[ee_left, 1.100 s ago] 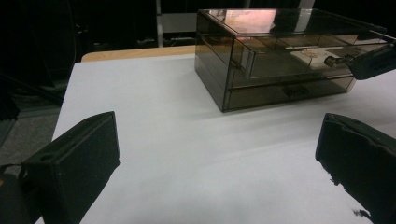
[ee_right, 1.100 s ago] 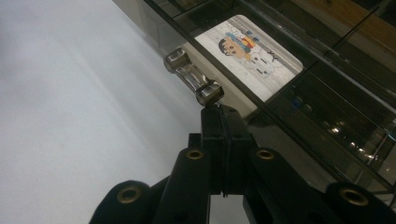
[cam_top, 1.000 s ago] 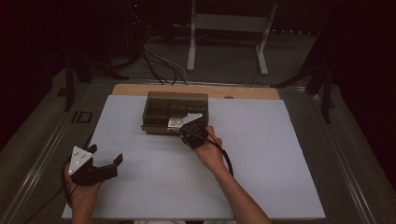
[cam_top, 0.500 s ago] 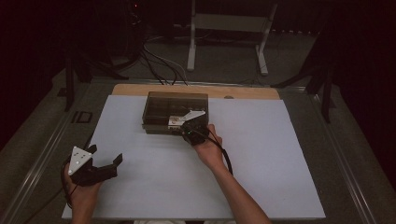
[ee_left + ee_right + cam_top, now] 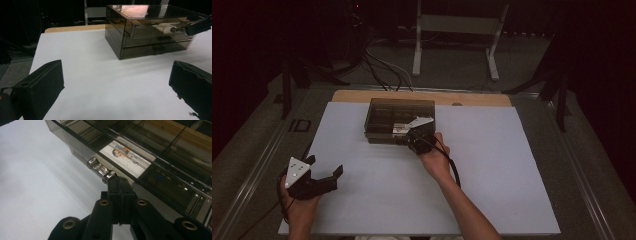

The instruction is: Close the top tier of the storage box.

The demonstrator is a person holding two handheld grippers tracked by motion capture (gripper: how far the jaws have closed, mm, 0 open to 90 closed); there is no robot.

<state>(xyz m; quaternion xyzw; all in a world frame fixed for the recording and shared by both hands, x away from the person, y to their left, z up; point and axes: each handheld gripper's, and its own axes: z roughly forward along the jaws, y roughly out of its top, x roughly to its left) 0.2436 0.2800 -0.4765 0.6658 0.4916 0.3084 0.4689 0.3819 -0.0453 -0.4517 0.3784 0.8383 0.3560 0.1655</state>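
- Nearest the person's edge of the white table cover (image 5: 512,190), at the left of the high view, the left gripper (image 5: 323,170) sat in the left hand (image 5: 301,207), just above the sheet, with its jaws spread wide and nothing between them.
- From the left gripper view, its two black pads (image 5: 40,90) stood well apart over bare white sheet, and the drawer box (image 5: 140,37) lay well beyond them, up and to the right.
- Farther in, the right hand (image 5: 435,160) reached forward across the middle of the sheet, carrying the right gripper (image 5: 411,140) up to the front of the box.
- At that front face, the right gripper view showed the right gripper's jaws pressed flat together, their tips right at the near end of the shiny metal handle (image 5: 100,168) of the top drawer (image 5: 135,162).
- Whether the tips pinched that end of the handle or only touched it could not be told; most of the handle ran on past them, up and to the left.
- Behind the smoked drawer front lay a printed card (image 5: 127,157).
- Farthest off, the smoked, see-through box (image 5: 399,120) stood near the far edge of the sheet, with two more drawers under the top one, and a strip of wooden tabletop (image 5: 482,99) showed beyond it.
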